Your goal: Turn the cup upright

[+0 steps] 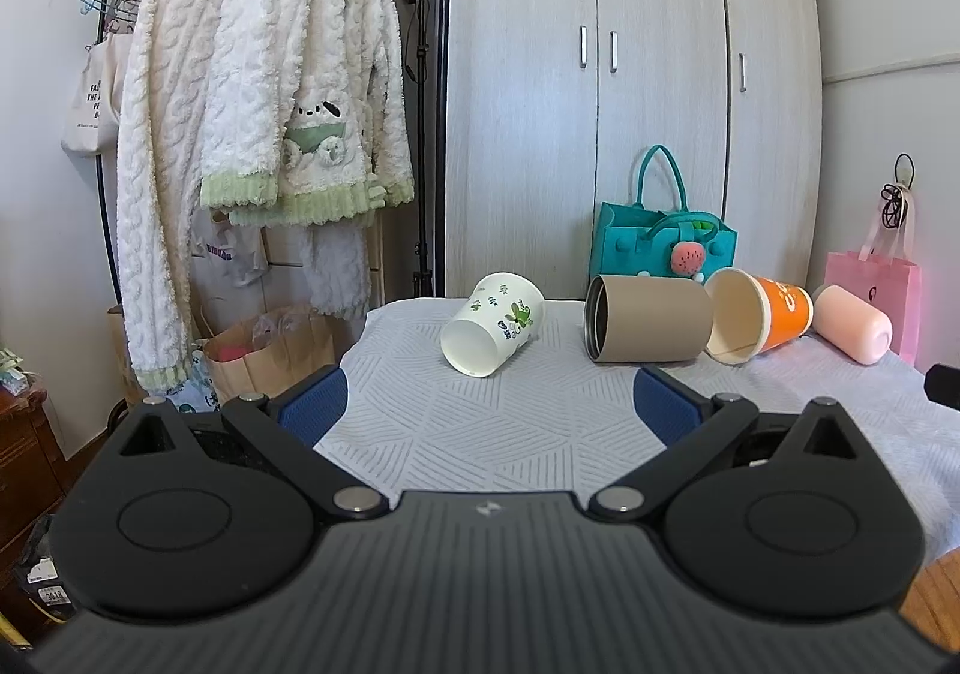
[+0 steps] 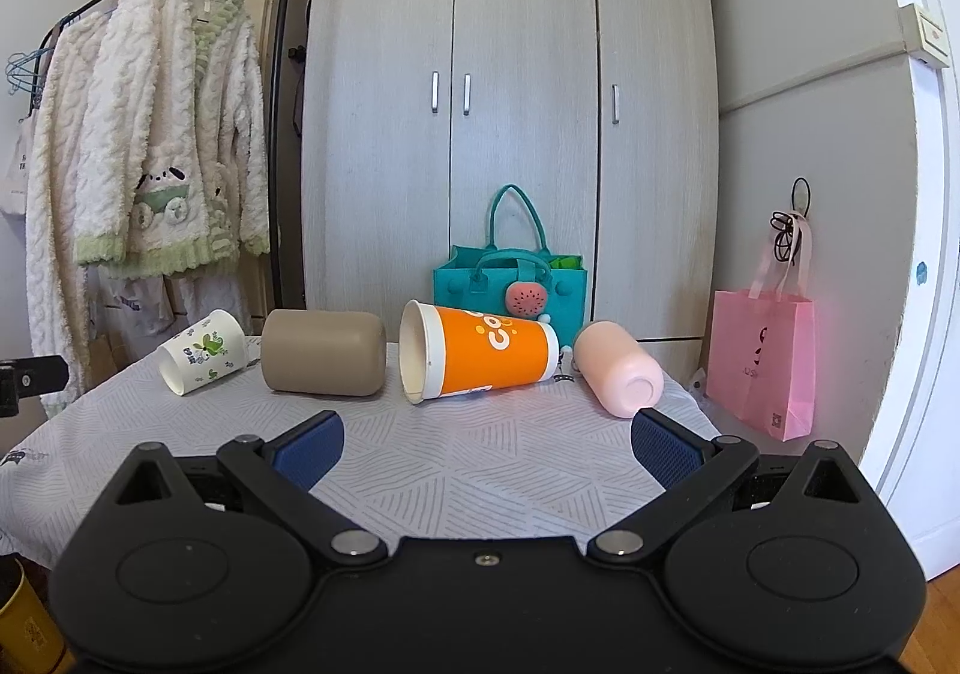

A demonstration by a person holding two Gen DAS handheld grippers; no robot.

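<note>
The left tool (image 1: 489, 395) hangs over the near part of the worktop (image 1: 480, 434) with its blue pads spread wide and nothing between them; the right tool (image 2: 486, 446) hovers likewise, jaws wide apart and empty. Four cups lie on their sides in a row along the far edge: a white leaf-print cup (image 1: 493, 324), a tan cup (image 1: 648, 320), an orange cup (image 2: 480, 353) and a pink cup (image 2: 618, 368). The white cup lies almost straight ahead of the left tool, its mouth tipped toward the viewer and to the left, its long axis running back and to the right. The orange cup sits dead ahead of the right tool, axis running across, mouth to the left. The tan and orange cups look close together, perhaps touching; the white one stands apart with free cloth around it. I would judge the left tool best placed for the white cup. The far edge is close behind the row, so a push backward risks a roll-off.
</note>
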